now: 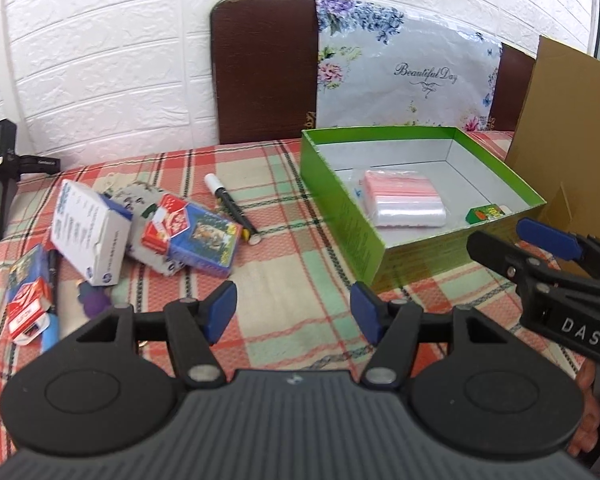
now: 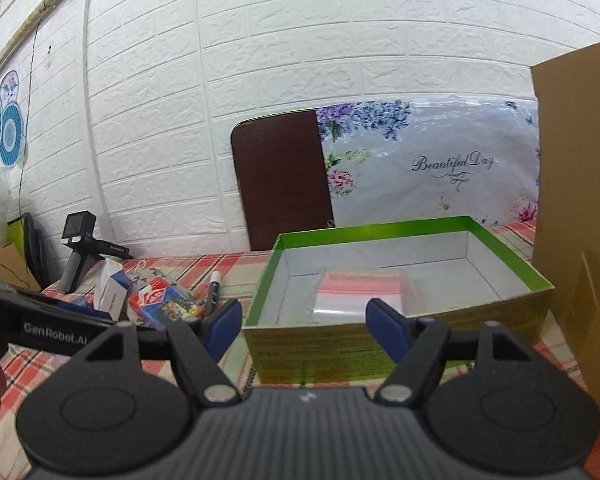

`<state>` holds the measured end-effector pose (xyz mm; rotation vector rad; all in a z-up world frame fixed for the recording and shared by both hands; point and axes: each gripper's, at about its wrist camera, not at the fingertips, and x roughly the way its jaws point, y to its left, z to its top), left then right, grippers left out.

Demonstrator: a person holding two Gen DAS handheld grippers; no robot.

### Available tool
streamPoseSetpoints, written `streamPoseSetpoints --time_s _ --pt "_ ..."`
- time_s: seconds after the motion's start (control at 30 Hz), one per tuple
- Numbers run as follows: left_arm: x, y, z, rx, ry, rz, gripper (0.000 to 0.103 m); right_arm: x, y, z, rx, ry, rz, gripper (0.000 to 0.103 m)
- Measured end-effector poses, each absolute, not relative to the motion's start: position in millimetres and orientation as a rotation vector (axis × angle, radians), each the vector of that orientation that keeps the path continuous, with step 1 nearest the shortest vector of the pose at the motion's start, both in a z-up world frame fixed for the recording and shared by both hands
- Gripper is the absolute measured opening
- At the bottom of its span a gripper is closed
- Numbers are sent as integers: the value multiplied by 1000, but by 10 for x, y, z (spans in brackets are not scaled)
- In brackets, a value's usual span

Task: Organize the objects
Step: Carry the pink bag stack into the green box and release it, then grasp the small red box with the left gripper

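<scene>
A green open box (image 1: 336, 196) (image 2: 512, 304) stands on the plaid table and holds a stack of clear zip bags (image 1: 404, 200) (image 2: 360, 288) and a small green packet (image 1: 485, 213). Left of it lie a card pack (image 1: 198, 236) (image 2: 164, 304), a white box (image 1: 88, 232) (image 2: 110, 284), a black marker (image 1: 232, 206) (image 2: 212, 290) and another card pack (image 1: 26, 300). My left gripper (image 1: 294, 312) is open and empty over the cloth. My right gripper (image 2: 304, 326) is open and empty before the box's near wall; it also shows in the left wrist view (image 1: 516, 242).
A tall cardboard sheet (image 1: 572, 128) (image 2: 580, 200) stands right of the box. A dark board and floral bag (image 1: 400, 68) lean on the white brick wall behind. A black handheld device (image 1: 0, 176) (image 2: 78, 248) stands at the table's far left. A purple item (image 1: 94, 300) lies near the white box.
</scene>
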<state>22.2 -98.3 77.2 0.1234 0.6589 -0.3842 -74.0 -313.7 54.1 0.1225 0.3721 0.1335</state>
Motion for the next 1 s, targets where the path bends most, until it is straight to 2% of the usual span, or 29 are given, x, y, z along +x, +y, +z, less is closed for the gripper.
streamPoseSetpoints --time_s 0.7,1.0 --pt "363 203 529 20 695 -167 68 -472 -1797 467 -80 465 417 73" --pt "630 1204 519 -94 698 -46 68 -376 -991 312 -233 502 614 73"
